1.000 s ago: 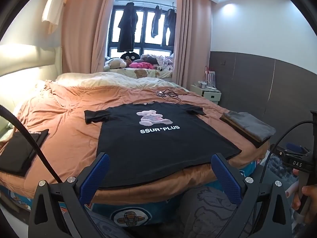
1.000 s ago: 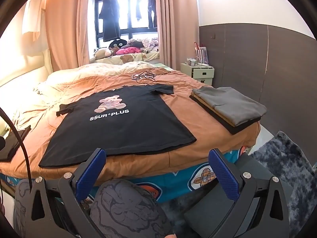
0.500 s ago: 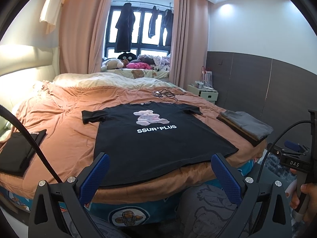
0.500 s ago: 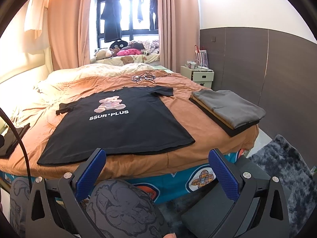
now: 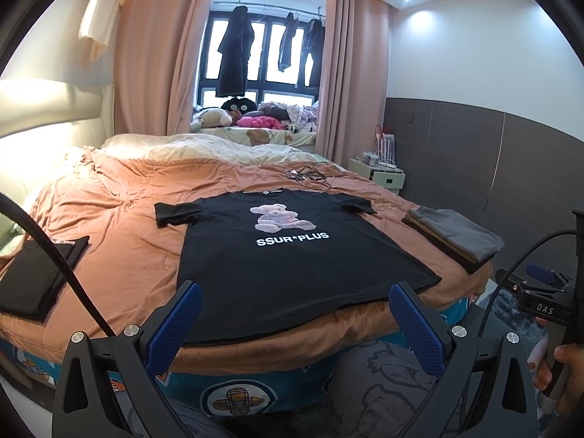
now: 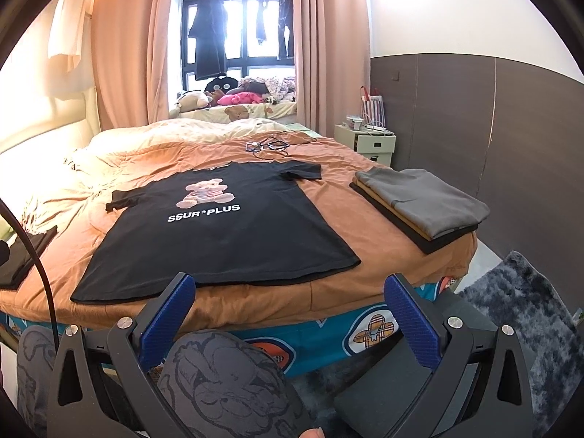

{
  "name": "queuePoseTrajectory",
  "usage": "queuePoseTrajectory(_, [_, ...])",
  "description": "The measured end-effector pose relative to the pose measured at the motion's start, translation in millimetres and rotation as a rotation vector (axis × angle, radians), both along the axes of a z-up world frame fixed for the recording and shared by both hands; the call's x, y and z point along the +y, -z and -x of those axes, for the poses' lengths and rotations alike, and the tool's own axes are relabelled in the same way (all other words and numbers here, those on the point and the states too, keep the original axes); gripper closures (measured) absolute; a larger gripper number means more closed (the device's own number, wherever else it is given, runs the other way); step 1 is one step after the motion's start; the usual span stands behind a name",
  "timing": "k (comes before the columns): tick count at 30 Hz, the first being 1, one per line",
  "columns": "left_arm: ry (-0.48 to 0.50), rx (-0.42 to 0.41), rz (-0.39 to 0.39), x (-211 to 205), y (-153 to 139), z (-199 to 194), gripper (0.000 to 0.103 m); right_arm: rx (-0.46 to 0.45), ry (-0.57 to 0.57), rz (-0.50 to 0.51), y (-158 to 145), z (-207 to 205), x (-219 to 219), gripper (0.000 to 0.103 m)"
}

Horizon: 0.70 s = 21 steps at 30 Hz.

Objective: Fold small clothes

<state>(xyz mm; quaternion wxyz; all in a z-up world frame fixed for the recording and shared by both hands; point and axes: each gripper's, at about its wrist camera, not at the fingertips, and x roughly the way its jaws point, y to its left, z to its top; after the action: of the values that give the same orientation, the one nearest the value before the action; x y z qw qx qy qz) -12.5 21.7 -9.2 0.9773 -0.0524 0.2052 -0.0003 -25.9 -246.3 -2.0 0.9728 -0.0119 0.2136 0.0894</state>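
1. The left tongs [image 5: 294, 306] stand wide open and hold nothing; the blue pads [image 5: 175, 325] are well apart, back from the bed's near edge.
2. The right tongs [image 6: 290, 304] are likewise wide open and empty, lower and further back, with the person's knee below them.
3. The shirt [image 5: 288, 252] lies flat, print up, on the orange cover [image 5: 120, 226] straight ahead of both tongs. Its hem is nearest them, its collar farthest. In the left view the hem runs between the two pads; in the right view it lies ahead and to the left.
4. A folded stack [image 6: 419, 200] sits ahead and right of the right tongs, apart from the shirt. A dark folded piece [image 5: 33, 277] lies to the left of the left tongs.
5. Handling, as I judge it: the shirt is light, thin and limp. It will sag and drag on the soft cover, and a single layer may slip or bunch.
6. Best hold: pinch the edges, at a hem corner and the sleeve or shoulder on one side, taking both layers together.
7. Risk: catching the cover with the cloth.
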Motion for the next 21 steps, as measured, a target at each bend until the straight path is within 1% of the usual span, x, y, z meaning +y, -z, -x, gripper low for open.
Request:
queuePoseTrajectory(4, [-0.004,0.000,-0.005,-0.4,-1.1,1.5,0.000,-0.012,0.000,-0.009,-1.2,3.2,-1.6,0.000])
queuePoseTrajectory(13, [-0.013,-0.002,0.007,3.9,-1.8,7.2,0.000,-0.010,-0.007,-0.008,2.8,4.6,-1.0,0.000])
queuePoseTrajectory(21, [-0.018,-0.003,-0.001,-0.7,-1.4,9.1,0.000,-0.015,-0.013,-0.001,5.5,9.2,-0.7,0.000])
